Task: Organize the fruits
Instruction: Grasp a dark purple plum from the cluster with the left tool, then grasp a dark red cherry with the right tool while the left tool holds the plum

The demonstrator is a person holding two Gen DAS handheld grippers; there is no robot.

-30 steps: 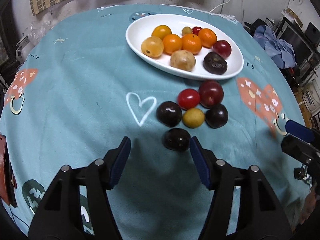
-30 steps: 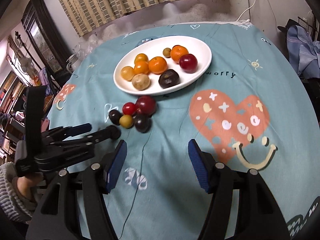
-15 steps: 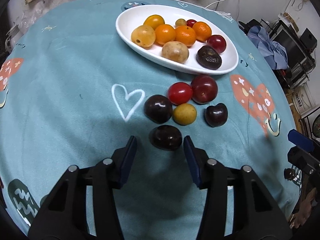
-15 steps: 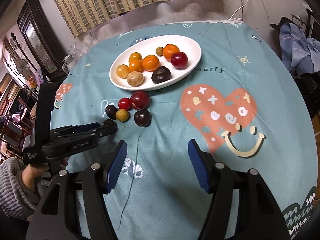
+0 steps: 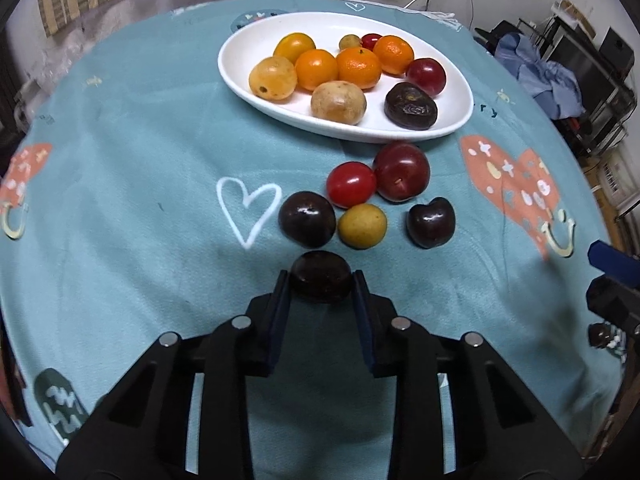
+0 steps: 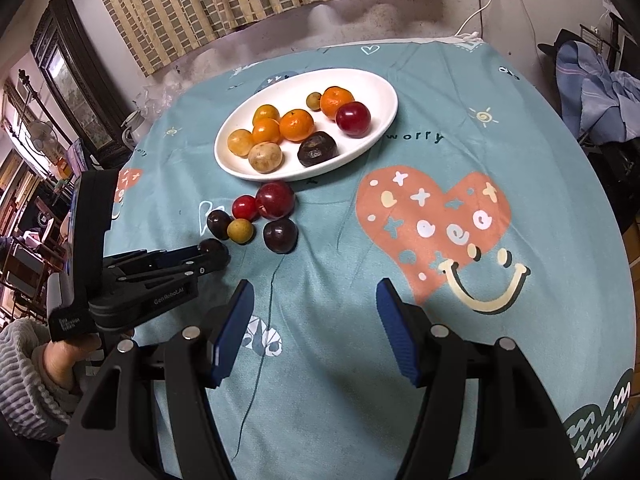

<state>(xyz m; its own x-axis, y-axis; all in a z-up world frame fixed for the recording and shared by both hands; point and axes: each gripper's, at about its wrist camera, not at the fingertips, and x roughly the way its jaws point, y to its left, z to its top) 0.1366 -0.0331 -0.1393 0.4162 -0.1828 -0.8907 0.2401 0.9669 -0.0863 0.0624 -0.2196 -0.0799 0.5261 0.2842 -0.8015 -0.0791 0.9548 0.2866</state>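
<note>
Left gripper (image 5: 321, 285) just closed: a second ago my jaws were spread wide either side of the dark fruit (image 5: 321, 276), half a second ago they were narrowing, now both pads are pinching it. The fruit sits between the fingertips at the near edge of the loose cluster, low over the teal tablecloth (image 5: 120, 152); I can't tell whether it has lifted off yet.

Just beyond it: a dark plum (image 5: 307, 219) far-left, a yellow fruit (image 5: 362, 226) straight ahead, a heart-shaped dark fruit (image 5: 431, 222) far-right. Behind those, a red tomato (image 5: 351, 184) touching a big red plum (image 5: 401, 171). None of them touch the held one, so a lift should come away clean.

The white plate (image 5: 248, 44) is at the far side, already carrying oranges, yellow fruits, a potato-coloured one, a red plum and a wrinkled dark one. Bare space on its left end.

Right gripper (image 6: 316, 324) is idle, jaws spread, nothing between them, hovering near-right of the cluster.

My read: grasp is made, next is lift and carry to the plate. Five fruits would remain on the cloth after this one.
</note>
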